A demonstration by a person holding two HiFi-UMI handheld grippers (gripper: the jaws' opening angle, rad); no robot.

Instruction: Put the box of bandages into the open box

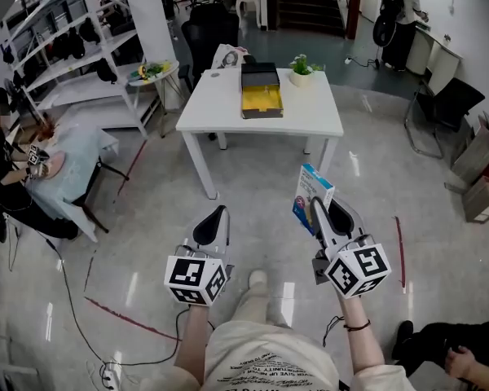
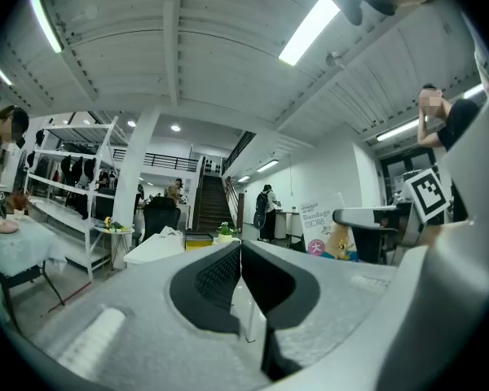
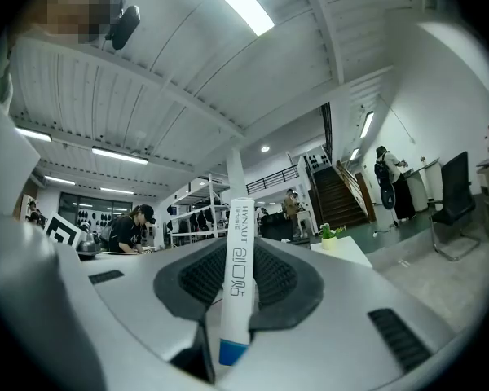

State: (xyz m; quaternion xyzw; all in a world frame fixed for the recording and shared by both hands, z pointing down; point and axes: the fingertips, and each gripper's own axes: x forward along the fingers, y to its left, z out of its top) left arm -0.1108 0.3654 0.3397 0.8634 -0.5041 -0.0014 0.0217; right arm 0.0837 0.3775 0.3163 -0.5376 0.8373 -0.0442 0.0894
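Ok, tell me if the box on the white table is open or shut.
Open: the box shows its yellow inside, with the dark lid raised behind it.

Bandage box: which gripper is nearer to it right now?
Right. The right gripper is clamped on the bandage box; the left gripper sits apart to its left, empty.

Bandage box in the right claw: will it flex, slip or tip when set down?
Probably light and stiff: the bandage box sits uncrushed in the right claw. Its printed faces look smooth, so it could slip. Stood on its narrow edge, it would likely tip.
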